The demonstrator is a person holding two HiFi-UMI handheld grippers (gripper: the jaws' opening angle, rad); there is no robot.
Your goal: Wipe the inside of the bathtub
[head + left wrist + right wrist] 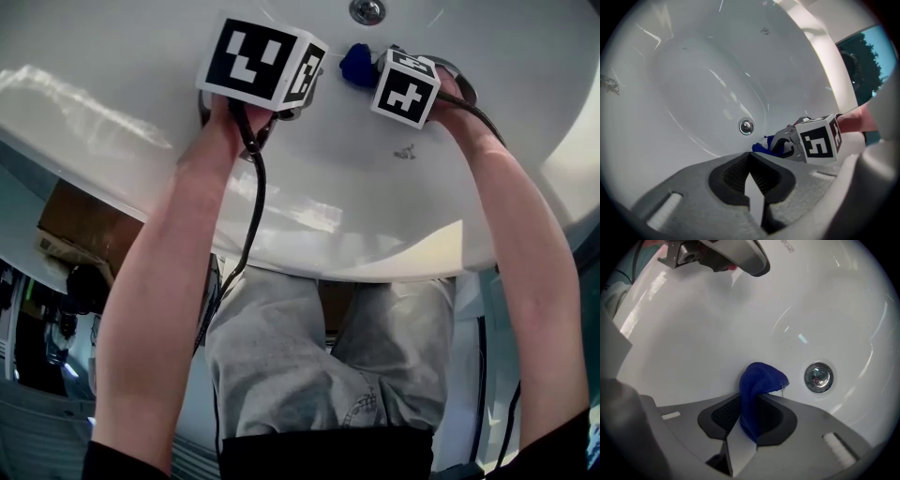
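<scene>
My left arm [173,281] and right arm [530,253] both extended downward, left gripper [750,160] jaws together and empty, right gripper [752,401] just beside it, jaws clamped on blue cloth [759,378].

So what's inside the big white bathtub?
A round silver drain, and a blue cloth pinched by the right gripper. The white bathtub floor under the cloth is hidden.

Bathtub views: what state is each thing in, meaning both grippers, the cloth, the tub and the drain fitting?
Left gripper: shut, nothing between its jaws.
Right gripper: shut on the cloth.
Small blue cloth: bunched, pinched, its end sticking out past the jaws.
White glossy bathtub: no pooled water visible.
Round chrome drain fitting: uncovered.
</scene>
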